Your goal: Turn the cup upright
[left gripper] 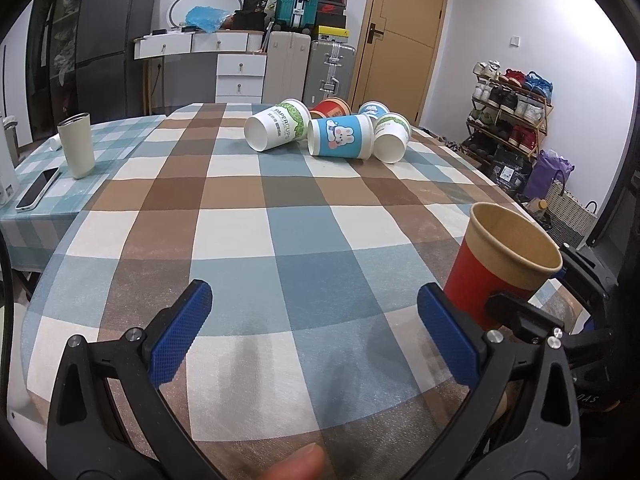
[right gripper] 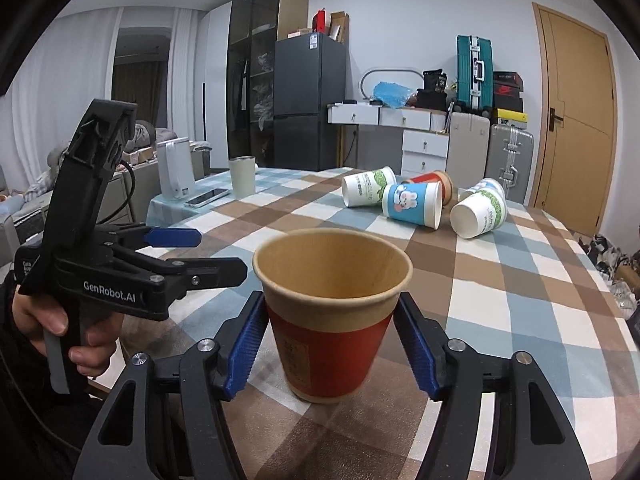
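Already upright: red cup (right gripper: 332, 320) stands on the checked desk (right gripper: 500, 280), mouth up, between the right claw (right gripper: 330, 344) pads, contact unclear. Left claw (left gripper: 316, 332) gapes empty beside it. Five cups (right gripper: 412, 203) lie tipped at the far side, probably still to do.

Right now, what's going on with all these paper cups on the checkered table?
A person is holding a hand-held gripper in each hand. The right hand-held gripper brackets a red paper cup that stands upright, mouth up, on the checkered tablecloth; whether its pads press the cup or sit just off it is unclear. The left hand-held gripper is open and holds nothing. Farther back, a cluster of paper cups lies on its side.
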Motion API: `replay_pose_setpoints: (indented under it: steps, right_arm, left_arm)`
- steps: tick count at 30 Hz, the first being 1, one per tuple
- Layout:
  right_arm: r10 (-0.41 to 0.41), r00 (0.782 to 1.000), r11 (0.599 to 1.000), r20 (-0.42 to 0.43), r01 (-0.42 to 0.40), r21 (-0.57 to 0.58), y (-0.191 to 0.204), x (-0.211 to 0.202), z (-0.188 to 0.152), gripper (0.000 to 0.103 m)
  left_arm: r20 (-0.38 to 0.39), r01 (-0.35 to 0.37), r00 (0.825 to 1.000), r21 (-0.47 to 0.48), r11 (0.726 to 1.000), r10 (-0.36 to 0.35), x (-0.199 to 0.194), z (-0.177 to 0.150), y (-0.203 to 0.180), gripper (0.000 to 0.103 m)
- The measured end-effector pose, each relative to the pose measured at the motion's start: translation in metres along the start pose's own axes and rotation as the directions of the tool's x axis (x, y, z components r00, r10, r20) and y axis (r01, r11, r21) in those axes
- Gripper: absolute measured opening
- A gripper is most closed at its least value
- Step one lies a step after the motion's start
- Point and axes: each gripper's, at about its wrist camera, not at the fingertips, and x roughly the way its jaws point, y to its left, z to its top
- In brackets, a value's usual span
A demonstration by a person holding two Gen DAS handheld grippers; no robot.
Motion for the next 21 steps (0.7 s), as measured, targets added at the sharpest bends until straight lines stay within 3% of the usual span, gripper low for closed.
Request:
replay_pose_setpoints:
  steps: [9,21]
  right_arm:
    - [0.009,0.997,0.998,0.077,-0.013,0.063,-0.014,-0.02,0.005,0.102]
    - [0.015,0.991,0.992,0.136,-0.033,0.124,-0.038,-0.037,-0.006,0.103]
  left_arm:
    - [0.067,0.007,0.998,0.033,0.999,-0.01,-0.018,0.0,-0.013,0.103]
    - [0.128,0.032,0.991,0.073,0.997,-0.042,-0.038,-0.007,-0.026,0.103]
